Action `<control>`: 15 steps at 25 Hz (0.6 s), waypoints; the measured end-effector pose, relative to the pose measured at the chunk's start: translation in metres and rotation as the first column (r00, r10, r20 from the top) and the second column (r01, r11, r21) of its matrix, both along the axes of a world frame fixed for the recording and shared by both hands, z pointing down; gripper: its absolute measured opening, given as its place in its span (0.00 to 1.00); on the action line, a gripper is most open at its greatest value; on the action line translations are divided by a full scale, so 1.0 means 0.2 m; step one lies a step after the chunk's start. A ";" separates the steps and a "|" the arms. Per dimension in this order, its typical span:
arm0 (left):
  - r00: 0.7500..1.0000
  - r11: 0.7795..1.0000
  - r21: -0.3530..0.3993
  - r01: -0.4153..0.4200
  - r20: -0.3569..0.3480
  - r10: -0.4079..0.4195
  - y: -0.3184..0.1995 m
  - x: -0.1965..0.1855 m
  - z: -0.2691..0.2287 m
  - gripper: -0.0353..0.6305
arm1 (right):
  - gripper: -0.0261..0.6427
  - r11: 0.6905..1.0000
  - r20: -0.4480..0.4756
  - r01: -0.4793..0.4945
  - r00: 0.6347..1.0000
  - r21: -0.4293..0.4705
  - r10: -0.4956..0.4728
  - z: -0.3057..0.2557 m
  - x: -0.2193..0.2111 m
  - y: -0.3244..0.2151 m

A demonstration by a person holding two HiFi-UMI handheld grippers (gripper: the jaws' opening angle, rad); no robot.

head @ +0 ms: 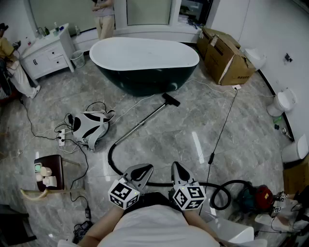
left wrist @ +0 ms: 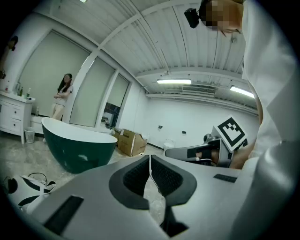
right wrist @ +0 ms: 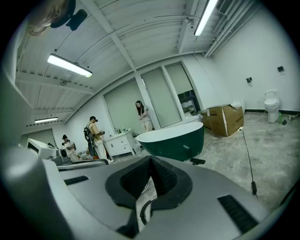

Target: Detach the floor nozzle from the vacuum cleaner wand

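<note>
The black floor nozzle point(head: 170, 100) lies on the marble floor in front of the bathtub, joined to the metal wand point(head: 145, 120). The wand runs back toward me into a black hose point(head: 112, 154) that curves to the vacuum cleaner body point(head: 256, 198) at the lower right. My left gripper point(head: 140, 170) and right gripper point(head: 177, 169) hover side by side near my body, well short of the wand. Both are shut with nothing between the jaws. In the right gripper view the nozzle point(right wrist: 197, 161) shows small beyond the shut right gripper point(right wrist: 151, 159). The left gripper point(left wrist: 150, 157) looks toward the tub.
A dark green bathtub point(head: 145, 60) stands at the back, with cardboard boxes point(head: 227, 55) to its right and a toilet point(head: 282, 101) by the right wall. A white-and-black device point(head: 89, 126) with cables, a power strip point(head: 61, 140) and a small stool point(head: 48, 171) lie at the left. A person point(head: 104, 14) stands behind the tub.
</note>
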State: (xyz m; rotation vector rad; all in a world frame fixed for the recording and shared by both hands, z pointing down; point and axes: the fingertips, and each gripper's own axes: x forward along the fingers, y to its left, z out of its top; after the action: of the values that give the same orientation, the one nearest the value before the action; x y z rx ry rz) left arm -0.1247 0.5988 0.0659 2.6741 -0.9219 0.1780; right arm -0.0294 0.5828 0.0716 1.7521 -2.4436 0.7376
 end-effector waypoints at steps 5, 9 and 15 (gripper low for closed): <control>1.000 1.000 0.003 0.010 -0.007 -0.010 -0.01 0.00 0.01 0.08 | 0.06 1.000 -0.002 0.019 1.000 0.009 -0.018 0.00 -0.02 -0.01; 1.000 1.000 0.000 0.017 -0.009 -0.017 0.00 0.00 0.01 0.08 | 0.06 1.000 -0.006 0.023 1.000 0.004 -0.023 0.01 -0.01 0.00; 0.999 0.999 0.000 0.041 -0.019 -0.041 -0.03 0.05 0.01 0.08 | 0.06 0.997 0.047 0.045 0.998 0.061 -0.048 -0.04 0.05 -0.01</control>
State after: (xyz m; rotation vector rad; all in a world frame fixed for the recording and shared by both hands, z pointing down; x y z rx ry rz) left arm -0.1156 0.5937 0.0688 2.6502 -0.9699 0.1429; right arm -0.0201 0.5803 0.0643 1.7110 -2.5548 0.7185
